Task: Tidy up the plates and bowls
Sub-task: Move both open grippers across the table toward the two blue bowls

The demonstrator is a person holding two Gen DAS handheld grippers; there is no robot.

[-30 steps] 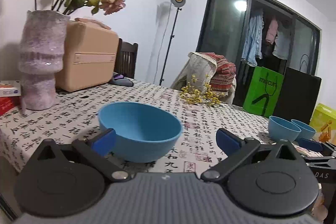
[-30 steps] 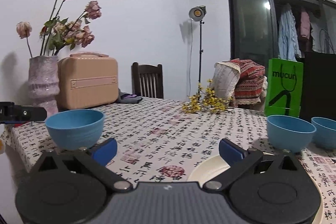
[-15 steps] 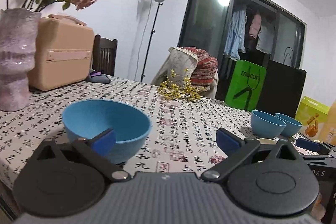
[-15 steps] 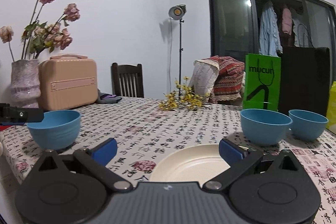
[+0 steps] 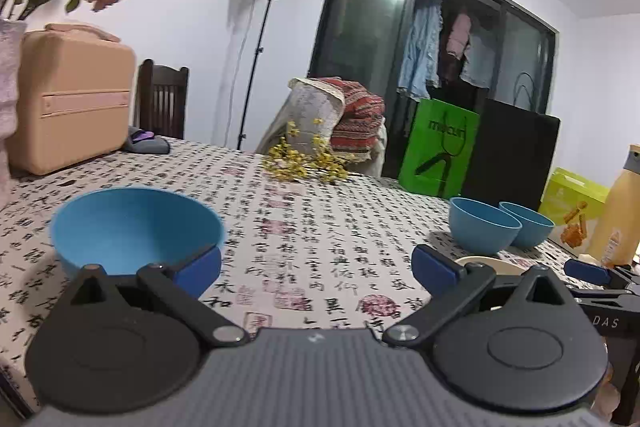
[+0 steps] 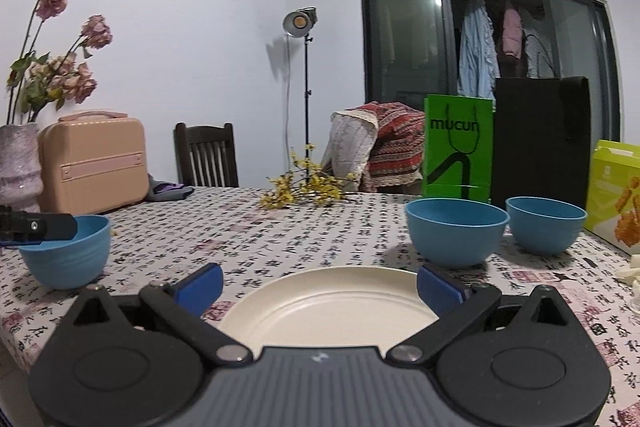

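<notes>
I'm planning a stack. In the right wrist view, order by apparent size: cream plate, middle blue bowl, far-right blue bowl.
1. cream plate, widest, though nearest the camera.
2. middle blue bowl.
3. far-right blue bowl, slightly smaller-looking, but farther back; the bowls may match.

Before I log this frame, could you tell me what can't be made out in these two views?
- Near edge of the cream plate, right wrist view: hidden behind the right gripper.
- The same plate, left wrist view: only a sliver shows behind the left gripper.
- Near wall of the lone blue bowl, left wrist view: covered by a finger pad; contact unclear.
- Vase, both views: cut by the left edge.
</notes>
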